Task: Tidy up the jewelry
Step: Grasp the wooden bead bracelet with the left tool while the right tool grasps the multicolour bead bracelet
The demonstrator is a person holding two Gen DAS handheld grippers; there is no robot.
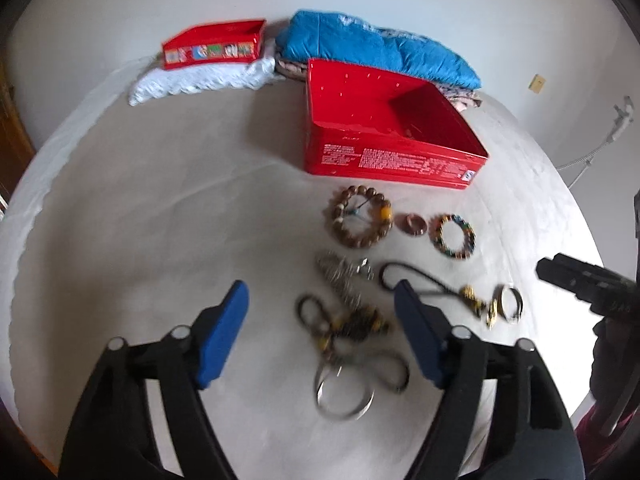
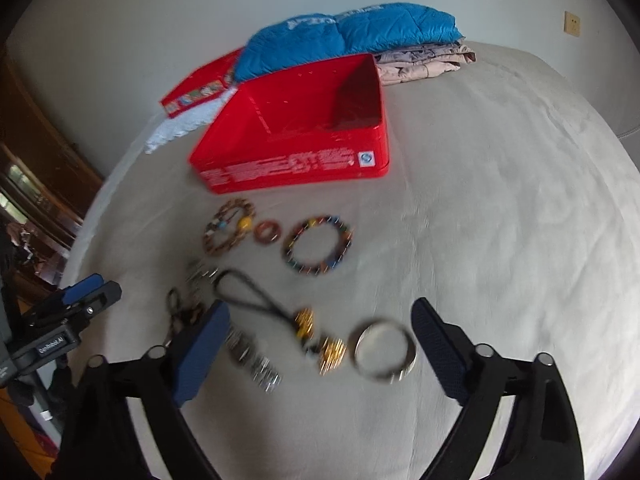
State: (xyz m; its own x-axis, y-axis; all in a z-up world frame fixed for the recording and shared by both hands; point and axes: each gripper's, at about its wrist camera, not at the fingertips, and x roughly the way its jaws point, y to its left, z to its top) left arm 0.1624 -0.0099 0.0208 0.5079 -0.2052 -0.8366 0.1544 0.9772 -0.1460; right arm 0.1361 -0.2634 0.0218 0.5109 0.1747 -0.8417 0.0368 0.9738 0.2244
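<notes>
Several pieces of jewelry lie on a pale bed in front of an open red tin (image 1: 394,128) (image 2: 296,128). A wooden bead bracelet (image 1: 360,222) (image 2: 228,232), a small brown ring (image 1: 414,224) (image 2: 267,233) and a multicoloured bead bracelet (image 1: 453,236) (image 2: 318,249) lie nearest the tin. A black cord with gold charms (image 1: 472,296) (image 2: 308,328) and a silver bangle (image 2: 384,354) (image 1: 344,396) lie closer. My left gripper (image 1: 322,332) is open above a dark bead string (image 1: 352,326). My right gripper (image 2: 320,354) is open around the gold charms and the bangle.
A blue quilted bundle (image 1: 376,46) (image 2: 348,36) on folded patterned cloth (image 2: 424,60) lies behind the tin. A red lid (image 1: 214,44) rests on white cloth (image 1: 200,80) at the back left. Dark wooden furniture (image 2: 36,140) stands left of the bed.
</notes>
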